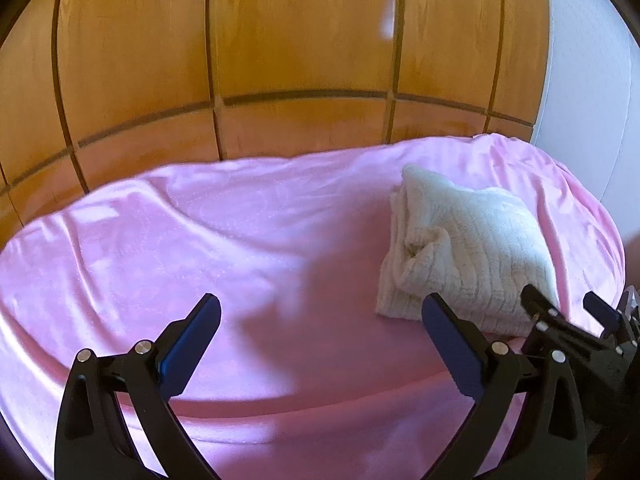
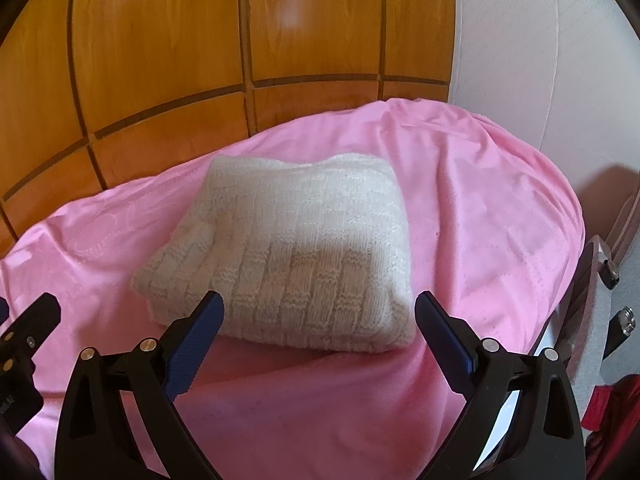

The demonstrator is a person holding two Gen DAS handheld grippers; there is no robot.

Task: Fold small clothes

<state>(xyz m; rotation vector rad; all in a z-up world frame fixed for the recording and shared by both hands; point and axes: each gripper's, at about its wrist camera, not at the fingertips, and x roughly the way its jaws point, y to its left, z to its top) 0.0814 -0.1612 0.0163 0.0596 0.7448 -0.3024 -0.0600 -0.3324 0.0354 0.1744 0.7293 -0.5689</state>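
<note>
A cream knitted garment [image 2: 296, 256] lies folded into a thick rectangle on the pink blanket [image 2: 480, 208]. It also shows in the left wrist view [image 1: 468, 256], to the right. My right gripper [image 2: 320, 312] is open and empty, its jaws standing just short of the garment's near edge. My left gripper [image 1: 322, 312] is open and empty over bare blanket [image 1: 200, 240], left of the garment. The right gripper [image 1: 564, 304] shows at the right edge of the left wrist view, by the garment's near corner.
A wooden panelled wardrobe [image 2: 200, 60] stands behind the bed. A white wall [image 2: 520, 40] is at the right. Beside the bed's right edge are metal fittings [image 2: 612, 280] and something red [image 2: 612, 404]. The left gripper's finger [image 2: 36, 312] shows at the left edge.
</note>
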